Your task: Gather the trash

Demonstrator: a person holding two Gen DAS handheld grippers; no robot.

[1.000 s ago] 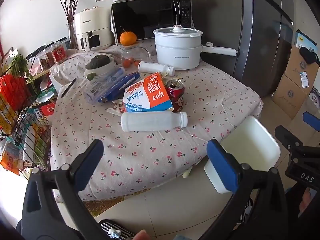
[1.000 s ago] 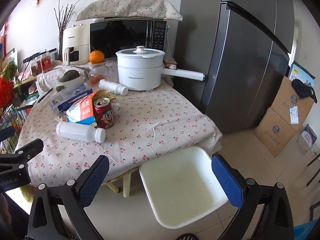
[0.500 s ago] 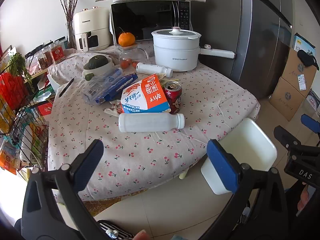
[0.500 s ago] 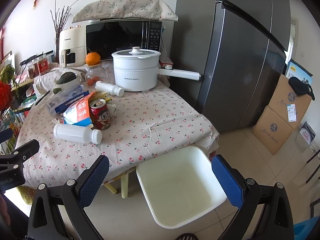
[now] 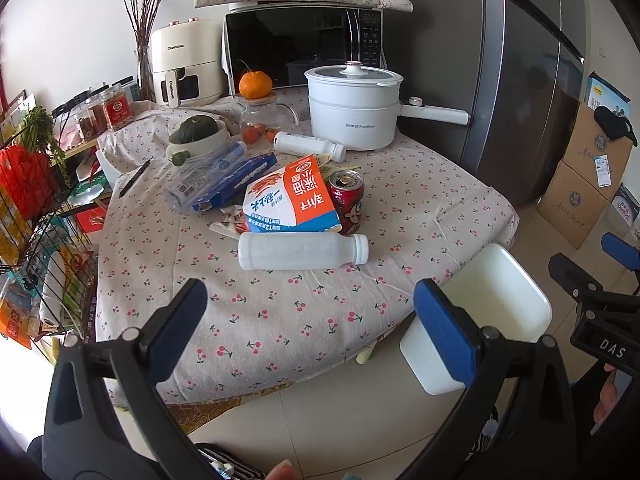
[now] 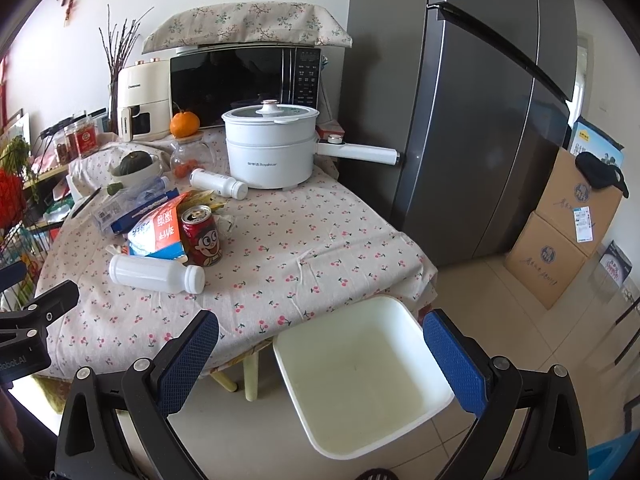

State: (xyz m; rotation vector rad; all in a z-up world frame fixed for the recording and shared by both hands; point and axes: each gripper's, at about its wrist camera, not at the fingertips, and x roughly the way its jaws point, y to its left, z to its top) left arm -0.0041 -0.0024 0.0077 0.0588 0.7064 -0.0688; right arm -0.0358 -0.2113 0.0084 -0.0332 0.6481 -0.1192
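Observation:
On the cherry-print tablecloth [image 5: 280, 320] lies a white plastic bottle [image 5: 300, 251] [image 6: 154, 273] on its side. Behind it sit an orange-and-white milk carton [image 5: 292, 200] [image 6: 160, 232] and an upright red can [image 5: 347, 200] [image 6: 201, 235]. A second white bottle [image 5: 308, 145] [image 6: 218, 184] lies near the pot. A white bin [image 5: 496, 312] [image 6: 360, 376] stands on the floor at the table's near corner. My left gripper [image 5: 308, 316] is open, short of the table edge. My right gripper [image 6: 320, 356] is open above the bin.
A white electric pot [image 5: 354, 108] [image 6: 270, 148], microwave [image 5: 300, 48], air fryer [image 5: 184, 66], an orange on a glass jar [image 5: 255, 84], a squash in a bowl [image 5: 196, 132] and clear bags crowd the table's back. Fridge [image 6: 480, 100] right, cardboard boxes [image 6: 560, 232] beyond, wire rack [image 5: 36, 220] left.
Both grippers have drifted slightly back and up from the table, so the table items sit a little farther and higher in view. Both stay open; nothing on the table has moved.

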